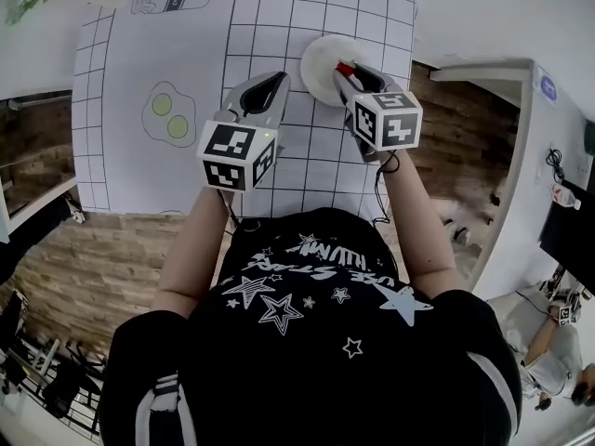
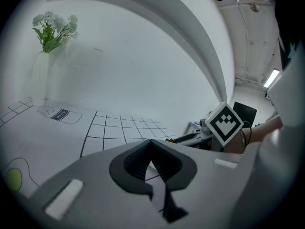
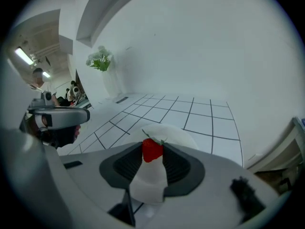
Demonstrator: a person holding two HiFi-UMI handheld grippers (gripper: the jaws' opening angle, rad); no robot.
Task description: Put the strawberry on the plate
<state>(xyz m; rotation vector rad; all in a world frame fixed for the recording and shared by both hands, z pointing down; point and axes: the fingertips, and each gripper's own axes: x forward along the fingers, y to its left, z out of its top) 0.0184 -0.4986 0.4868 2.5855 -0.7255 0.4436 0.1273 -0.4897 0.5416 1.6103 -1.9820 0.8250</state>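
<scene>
Strawberry [image 3: 152, 150], pinched between the jaws of the right gripper [image 3: 153, 154], was held over the white plate [image 3: 180, 133] at the upper centre of the head view. The left gripper [image 1: 278, 82] hovered over the gridded table mat [image 1: 307, 156] just left of the plate, between it and a fried-egg drawing [image 1: 169, 114]. Its jaws were closed tip to tip on nothing.

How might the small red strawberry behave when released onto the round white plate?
Probably soft: the small red strawberry sits pinched in the right tool, so squeezing harder may bruise it. Its rounded, tapered body could roll on the round white plate.
</scene>
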